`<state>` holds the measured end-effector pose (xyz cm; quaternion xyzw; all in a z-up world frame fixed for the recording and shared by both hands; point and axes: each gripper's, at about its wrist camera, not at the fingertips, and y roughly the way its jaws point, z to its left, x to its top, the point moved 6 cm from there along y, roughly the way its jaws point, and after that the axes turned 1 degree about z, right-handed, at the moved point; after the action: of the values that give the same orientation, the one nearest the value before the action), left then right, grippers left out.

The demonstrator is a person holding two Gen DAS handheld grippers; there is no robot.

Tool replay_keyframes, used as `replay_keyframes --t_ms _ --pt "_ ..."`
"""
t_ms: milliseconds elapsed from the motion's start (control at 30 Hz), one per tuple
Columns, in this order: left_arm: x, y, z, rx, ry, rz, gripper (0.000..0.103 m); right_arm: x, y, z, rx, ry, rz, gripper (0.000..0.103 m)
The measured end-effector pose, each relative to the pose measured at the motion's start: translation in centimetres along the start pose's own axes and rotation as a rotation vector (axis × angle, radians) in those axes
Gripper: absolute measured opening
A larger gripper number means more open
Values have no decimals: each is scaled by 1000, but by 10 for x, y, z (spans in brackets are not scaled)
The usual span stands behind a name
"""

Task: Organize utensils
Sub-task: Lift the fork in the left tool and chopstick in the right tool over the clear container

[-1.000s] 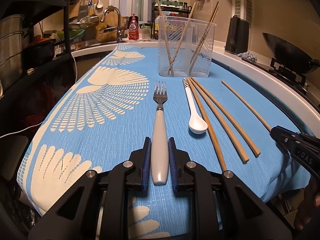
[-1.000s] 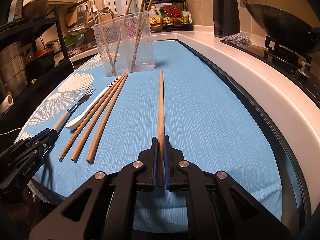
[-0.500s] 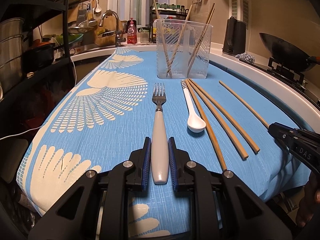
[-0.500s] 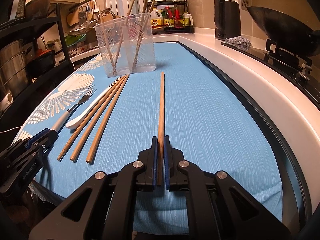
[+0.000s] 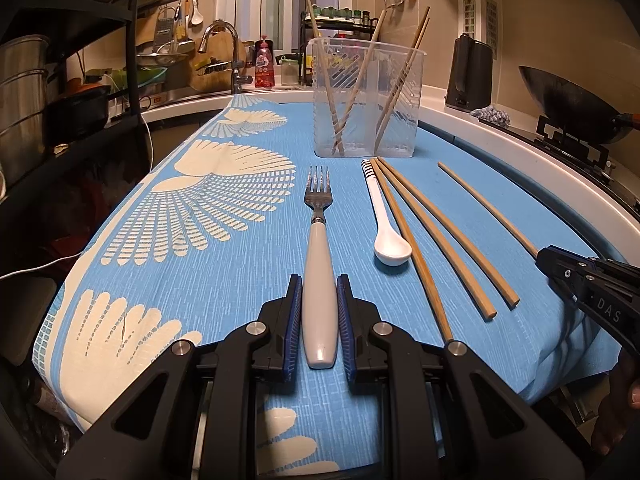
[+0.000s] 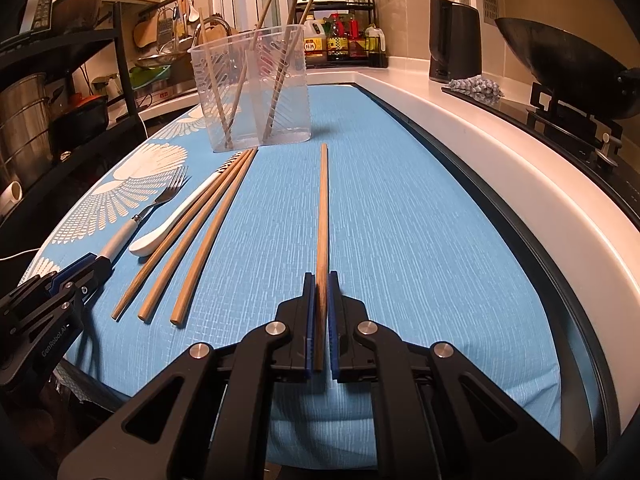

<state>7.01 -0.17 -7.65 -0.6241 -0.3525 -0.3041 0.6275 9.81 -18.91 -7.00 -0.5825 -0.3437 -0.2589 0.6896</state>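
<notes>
My left gripper [image 5: 319, 292] is shut on the white handle of a fork [image 5: 319, 248], tines pointing away over the blue cloth. My right gripper [image 6: 321, 292] is shut on the near end of a single wooden chopstick [image 6: 322, 208], which points toward the clear plastic holder [image 6: 256, 88]. The holder [image 5: 366, 96] stands upright at the far end with several chopsticks in it. A white spoon [image 5: 380, 216] and three loose chopsticks [image 5: 436, 232] lie between the grippers. The right gripper shows in the left wrist view [image 5: 592, 284], and the left gripper in the right wrist view [image 6: 72, 280].
The blue patterned cloth [image 5: 200, 240] covers the counter; its near edge hangs just below both grippers. A white counter rim [image 6: 500, 148] runs along the right, with a wok [image 6: 560, 56] on a stove and a black kettle [image 6: 454, 40]. Shelving with pots [image 5: 24, 92] stands left.
Both grippers stay shut on the fork and the chopstick. The views have tilted slightly; the held chopstick's far end looks a little raised. Nothing else on the cloth moved.
</notes>
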Motion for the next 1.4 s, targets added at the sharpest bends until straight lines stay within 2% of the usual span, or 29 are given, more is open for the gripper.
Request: replay_keyframes --t_ms 133,267,767,1033,1400 --pt "2 0 0 -10 -3 17 18 1 -2 2 22 10 22 6" --pt "4 -4 1 -16 -3 16 18 5 -14 7 28 2 -1 6" --pt "21 -47 -2 -36 38 -75 18 28 -67 11 54 -12 -101 6" --pt "57 -59 6 -55 39 -141 17 62 -91 17 77 -41 -173 6" --pt "112 -59 17 -119 12 -160 17 120 -96 25 138 -34 -204 6"
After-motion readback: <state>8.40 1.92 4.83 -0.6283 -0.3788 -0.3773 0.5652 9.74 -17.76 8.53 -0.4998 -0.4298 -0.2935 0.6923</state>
